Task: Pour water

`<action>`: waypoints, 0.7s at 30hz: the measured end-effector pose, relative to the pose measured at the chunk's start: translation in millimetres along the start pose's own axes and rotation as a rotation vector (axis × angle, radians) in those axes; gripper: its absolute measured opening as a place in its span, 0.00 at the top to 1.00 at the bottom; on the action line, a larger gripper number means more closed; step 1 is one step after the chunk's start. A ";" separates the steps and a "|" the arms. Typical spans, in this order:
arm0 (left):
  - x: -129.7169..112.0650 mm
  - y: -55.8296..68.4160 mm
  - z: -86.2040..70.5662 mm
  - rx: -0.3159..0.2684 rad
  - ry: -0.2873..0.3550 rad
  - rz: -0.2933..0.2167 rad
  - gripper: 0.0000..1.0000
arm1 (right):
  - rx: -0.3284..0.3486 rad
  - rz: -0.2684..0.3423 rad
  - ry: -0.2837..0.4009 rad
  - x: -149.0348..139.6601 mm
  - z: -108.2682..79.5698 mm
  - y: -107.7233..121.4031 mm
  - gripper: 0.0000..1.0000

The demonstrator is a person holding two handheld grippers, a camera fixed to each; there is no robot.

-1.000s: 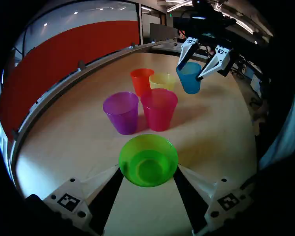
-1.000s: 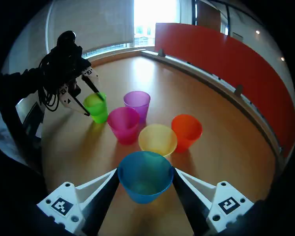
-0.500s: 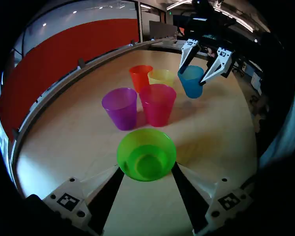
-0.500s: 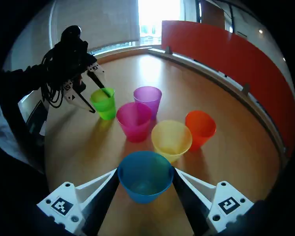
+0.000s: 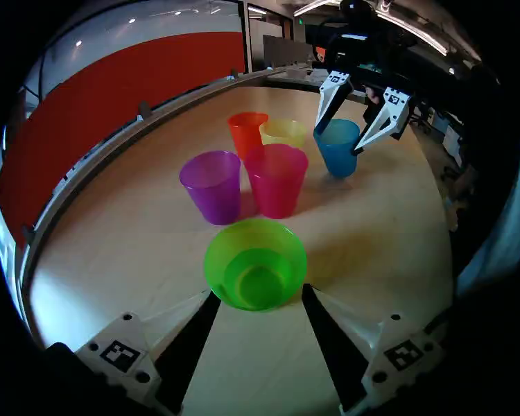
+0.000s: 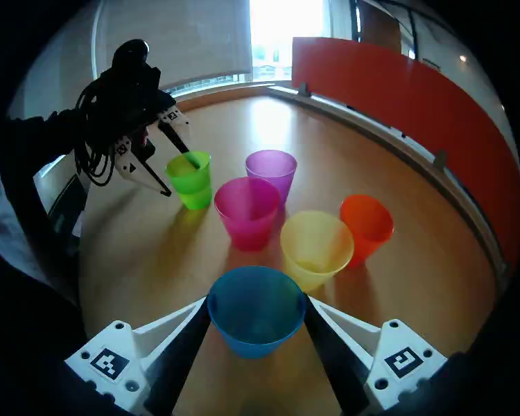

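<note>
Gripping the green cup (image 5: 255, 265) by its sides, the left gripper (image 5: 260, 297) has both fingers pressed against the plastic. The cup is upright with its mouth open toward the camera. Whether the paler patch at its bottom is water I cannot tell. Just beyond it on the wooden table (image 5: 121, 236) stand a purple cup (image 5: 211, 187) and a pink cup (image 5: 276, 182), side by side and nearly touching. Behind those are an orange cup (image 5: 246, 132) and a yellow cup (image 5: 283, 130), close together. Farther off to the right, the right gripper (image 5: 337, 139) is clamped on a blue cup (image 5: 338, 161), one finger on each side, holding it upright near the yellow one. In the right gripper view the blue cup sits nearest, wedged between that gripper's two white fingers. The yellow and pink cups come next, then the orange and purple, with the green cup farthest, in the left gripper's grasp. A red wall panel (image 5: 100, 97) runs beyond the table's far edge.
</note>
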State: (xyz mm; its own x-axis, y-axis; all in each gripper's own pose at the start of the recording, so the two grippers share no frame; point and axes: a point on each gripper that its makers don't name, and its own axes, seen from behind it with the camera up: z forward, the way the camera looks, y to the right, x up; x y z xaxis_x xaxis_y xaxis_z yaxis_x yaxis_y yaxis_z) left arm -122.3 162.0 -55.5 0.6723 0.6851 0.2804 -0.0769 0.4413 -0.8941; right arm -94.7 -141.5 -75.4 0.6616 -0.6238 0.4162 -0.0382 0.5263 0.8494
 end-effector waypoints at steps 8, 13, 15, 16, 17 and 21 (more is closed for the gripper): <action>-3.9 1.7 -1.1 0.002 -0.010 -0.002 0.14 | -0.004 -0.016 0.014 -3.9 1.6 -3.6 0.07; -4.8 2.4 -2.4 0.007 -0.011 0.001 0.14 | -0.006 -0.016 0.024 -6.1 -0.6 -4.5 0.07; -5.1 2.5 -3.2 0.009 -0.011 0.004 0.14 | -0.008 -0.015 0.024 -7.5 -2.1 -4.6 0.07; -5.2 2.6 -3.5 0.010 -0.012 0.004 0.14 | -0.007 -0.016 0.024 -8.6 -3.0 -5.1 0.07; -5.3 2.7 -3.9 0.010 -0.012 0.004 0.14 | -0.007 -0.016 0.024 -9.6 -3.9 -5.5 0.07; -5.6 3.6 -4.9 0.011 -0.012 0.000 0.14 | -0.006 -0.017 0.024 -13.9 -7.9 -8.5 0.06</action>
State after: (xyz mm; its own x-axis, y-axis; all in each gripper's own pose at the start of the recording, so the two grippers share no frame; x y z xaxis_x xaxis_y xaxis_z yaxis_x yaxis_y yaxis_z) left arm -122.7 157.0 -62.0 0.6634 0.6921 0.2846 -0.0847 0.4473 -0.8904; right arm -97.6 -132.7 -91.0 0.6802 -0.6184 0.3936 -0.0221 0.5194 0.8543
